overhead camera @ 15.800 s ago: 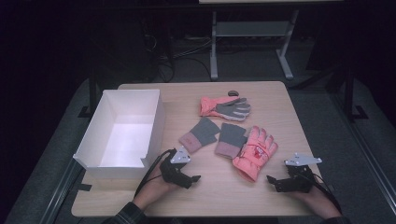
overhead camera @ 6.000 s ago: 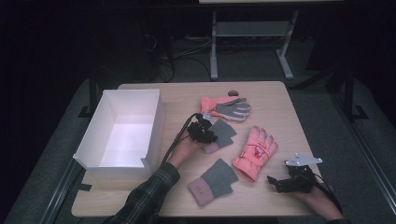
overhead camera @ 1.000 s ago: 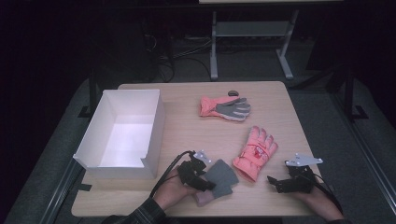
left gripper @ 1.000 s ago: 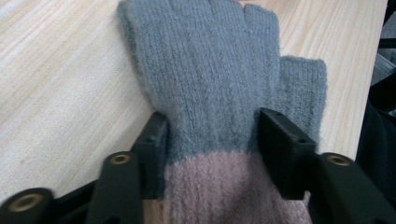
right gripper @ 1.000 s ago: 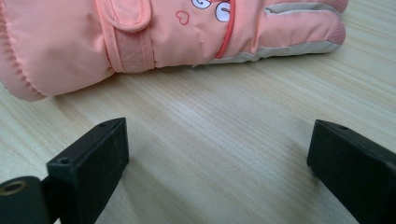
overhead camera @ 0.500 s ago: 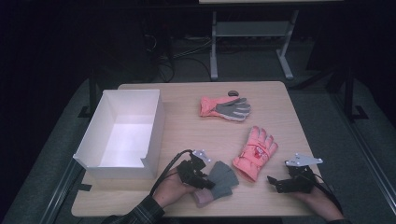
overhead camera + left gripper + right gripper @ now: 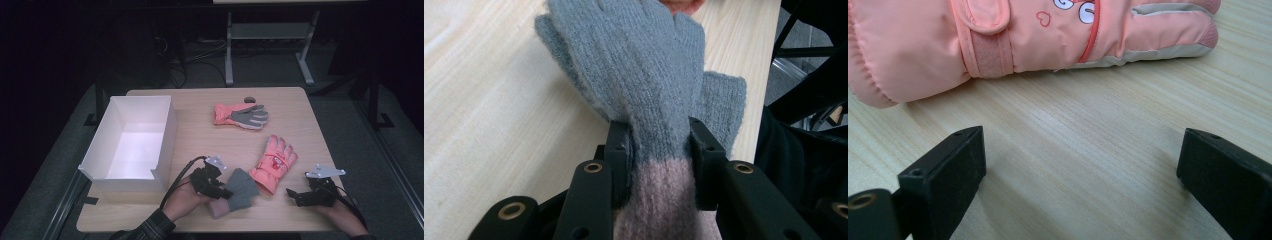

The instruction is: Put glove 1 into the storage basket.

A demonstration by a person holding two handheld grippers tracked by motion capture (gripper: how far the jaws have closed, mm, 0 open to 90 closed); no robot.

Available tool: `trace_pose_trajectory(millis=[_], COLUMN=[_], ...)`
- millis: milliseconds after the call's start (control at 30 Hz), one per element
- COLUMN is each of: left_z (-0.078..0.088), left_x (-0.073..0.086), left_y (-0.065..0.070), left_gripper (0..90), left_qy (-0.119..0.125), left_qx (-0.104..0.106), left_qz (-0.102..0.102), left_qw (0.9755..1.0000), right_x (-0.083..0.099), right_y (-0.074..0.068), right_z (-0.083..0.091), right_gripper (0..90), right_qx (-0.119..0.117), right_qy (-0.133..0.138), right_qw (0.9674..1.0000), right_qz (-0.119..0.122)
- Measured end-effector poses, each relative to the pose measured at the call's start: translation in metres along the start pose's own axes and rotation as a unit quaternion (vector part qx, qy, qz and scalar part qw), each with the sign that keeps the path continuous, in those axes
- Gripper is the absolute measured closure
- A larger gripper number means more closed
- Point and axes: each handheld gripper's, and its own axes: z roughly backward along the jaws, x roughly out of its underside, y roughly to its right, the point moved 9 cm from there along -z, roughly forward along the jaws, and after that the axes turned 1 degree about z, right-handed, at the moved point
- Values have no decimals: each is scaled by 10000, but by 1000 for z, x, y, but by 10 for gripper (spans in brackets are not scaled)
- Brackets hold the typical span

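- Box [image 7: 131,145]: white, open-topped, at the left of the high view; it sits where it sat in every earlier frame.
- Left gripper [image 7: 226,192]: low and left of centre in the high view, held in the left hand [image 7: 184,201]. Its jaws have just been closing and now pinch the knit gloves at the line where grey meets pink; in the left gripper view the gripper [image 7: 658,145] has a black pad pressed into the wool on each side.
- Knit gloves [image 7: 235,191]: grey bodies with pale pink cuffs, soft ribbed wool. In the left gripper view the gloves [image 7: 639,75] lie stacked, one a little askew under the other, fingers pointing to the top of the frame. They rest on the table [image 7: 295,107] near its bottom edge, fingertips touching the cuff of the near pink glove.
- Change: about sixteen seconds ago the two knit gloves lay apart at mid-table; six seconds ago one had come down to the lower centre; a second ago both were already stacked there.
- Far pink glove [image 7: 241,114]: pink with a grey palm, upper centre, unmoved.
- Near pink glove [image 7: 274,162]: salmon padded fabric, right of centre; the right gripper view shows it [image 7: 1013,40] with a strap and small heart prints, lying across the top of the frame.
- Right gripper [image 7: 298,196]: lower right, jaws spread wide over bare wood in its own view [image 7: 1080,177], holding nothing, in the same place as before.
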Motion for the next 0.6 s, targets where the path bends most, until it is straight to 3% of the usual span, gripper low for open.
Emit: trace_pose_trajectory(millis=[467,600], left_z=[28,45], left_x=[-28,-38], left_y=[-7,-8], left_gripper=[677,678], left_qy=[351,596], left_qx=[-204,-274], left_qz=[-17,9], left_qw=[9992,9978], right_x=[0,0], right_y=[0,0], right_z=[0,0], right_gripper=[49,49], right_qx=[-1,0], right_qy=[-6,-2], right_qw=[10000,10000], right_qz=[3,8])
